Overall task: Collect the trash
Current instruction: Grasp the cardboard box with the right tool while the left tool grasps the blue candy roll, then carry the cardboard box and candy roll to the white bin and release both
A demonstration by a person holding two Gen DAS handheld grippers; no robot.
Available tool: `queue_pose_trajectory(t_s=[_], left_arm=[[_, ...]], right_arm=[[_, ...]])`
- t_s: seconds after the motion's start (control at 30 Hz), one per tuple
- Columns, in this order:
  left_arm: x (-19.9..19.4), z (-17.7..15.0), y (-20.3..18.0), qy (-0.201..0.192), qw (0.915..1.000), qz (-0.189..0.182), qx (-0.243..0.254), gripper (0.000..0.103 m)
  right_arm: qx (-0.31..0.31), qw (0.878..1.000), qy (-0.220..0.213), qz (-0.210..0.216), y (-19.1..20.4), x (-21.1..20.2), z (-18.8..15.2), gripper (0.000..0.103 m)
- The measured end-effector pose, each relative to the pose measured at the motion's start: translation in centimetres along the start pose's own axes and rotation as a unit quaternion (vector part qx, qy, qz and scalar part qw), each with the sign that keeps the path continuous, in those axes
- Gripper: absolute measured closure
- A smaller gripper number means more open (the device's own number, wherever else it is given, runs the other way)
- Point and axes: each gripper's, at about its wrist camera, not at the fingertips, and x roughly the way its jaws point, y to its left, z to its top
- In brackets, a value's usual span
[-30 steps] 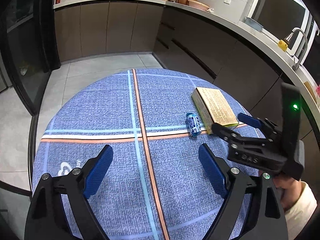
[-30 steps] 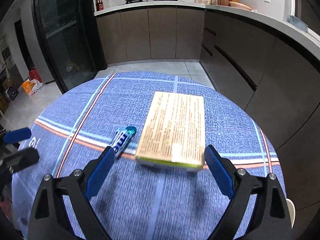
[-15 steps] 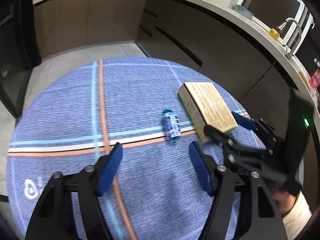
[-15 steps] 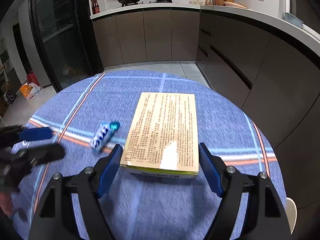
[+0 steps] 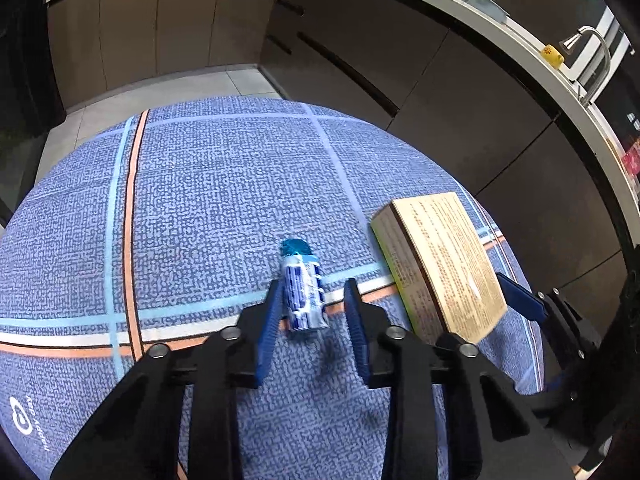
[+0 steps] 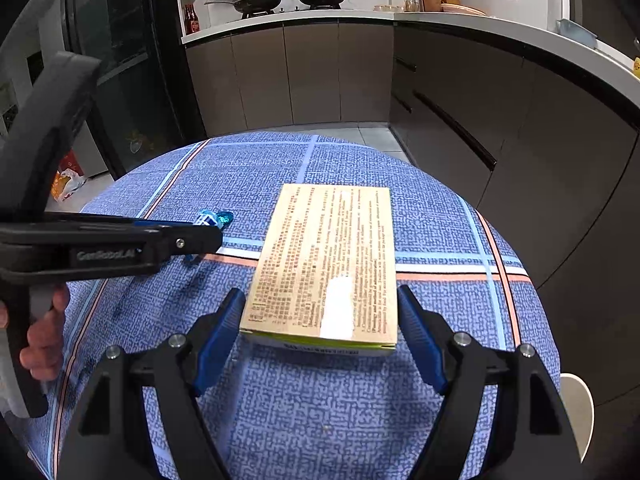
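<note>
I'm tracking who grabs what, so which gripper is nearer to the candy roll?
Left. The left gripper has the candy roll between its open fingers; the right gripper sits off to the side, straddling the near end of the box.

Blue speckled cloth (image 5: pixel 224 200) across the counter, crossed by pale-blue, white and orange stripes with dark edging; white "happy day" logo at its corner; the wrapper (image 5: pixel 302 290) white with blue print, a teal foil twist at its end; the box (image 6: pixel 328 260) tan with dark text, yellow-green edge; left tool (image 5: pixel 310 312) black, blue pads; right tool (image 6: pixel 322 338) the same.
</note>
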Motion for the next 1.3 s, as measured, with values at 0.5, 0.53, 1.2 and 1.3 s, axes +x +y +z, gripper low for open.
queue_pose_trajectory(t_s=[0.5,0.53,1.2,1.3], left_arm=[[-1.1,-0.3,0.1,-0.003,0.9999,0.015,-0.005,0.092],[-1.9,-0.4,-0.1,-0.009,0.9999,0.013,-0.004,0.092],[-15.7,-4.3,-15.2,-0.1,0.9843,-0.079,0.122,0.092],[-15.7,-5.1,-18.2,-0.099,0.9799,-0.097,0.143,0.092]], right_arm=[[0.006,1.0,0.007,0.007,-0.4,-0.1,0.1,0.028],[0.001,1.0,0.001,0.009,-0.2,-0.8,0.1,0.028],[0.025,0.99,-0.137,-0.039,-4.3,-20.7,-4.4,0.028],[0.042,0.987,-0.144,-0.06,-6.3,-22.8,-6.2,0.028]])
